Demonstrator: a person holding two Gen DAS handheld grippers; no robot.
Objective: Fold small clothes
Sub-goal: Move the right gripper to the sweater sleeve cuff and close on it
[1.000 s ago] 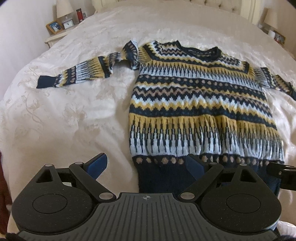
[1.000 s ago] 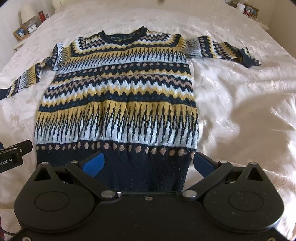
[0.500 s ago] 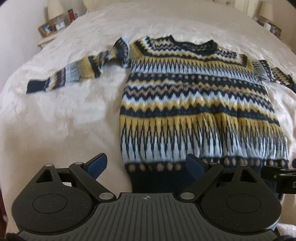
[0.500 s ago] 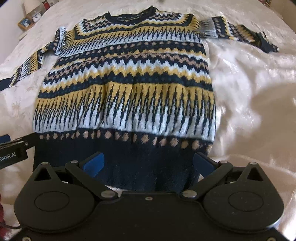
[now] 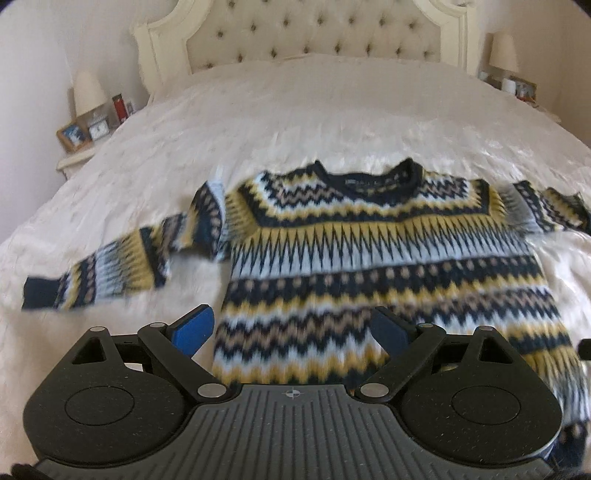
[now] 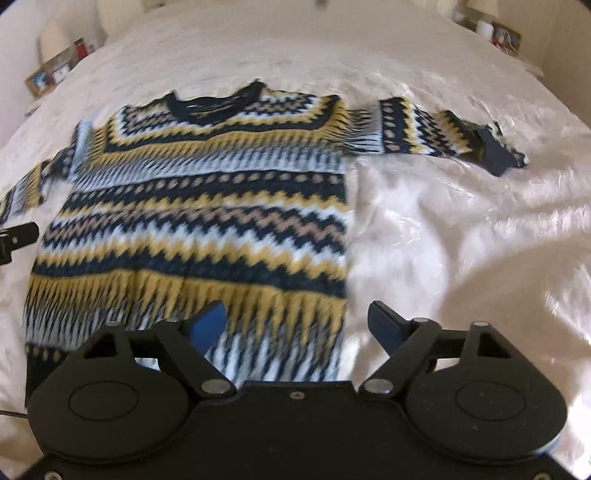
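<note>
A small patterned sweater [image 5: 369,258] in navy, yellow, pale blue and tan lies flat, front up, on a cream bedspread [image 5: 295,122], collar toward the headboard and both sleeves spread sideways. My left gripper [image 5: 291,330] hovers open over the sweater's left edge at mid-body, its blue pads pressing on nothing. My right gripper [image 6: 297,326] hangs over the sweater [image 6: 199,221] near its right edge and lower body. Its jaws are closing, still wide, with the knit below them and nothing pinched. The hem is hidden behind both gripper bodies.
A tufted cream headboard [image 5: 321,33] stands at the far end. A left nightstand carries a lamp [image 5: 88,92], a picture frame [image 5: 74,134] and a small clock. A second lamp [image 5: 504,51] stands at the right. Bare bedspread [image 6: 461,240] spreads right of the sweater.
Both grippers have travelled up the sweater from its navy hem toward mid-body. The left view has tilted up and now takes in the headboard. The right jaws stand a little narrower.
</note>
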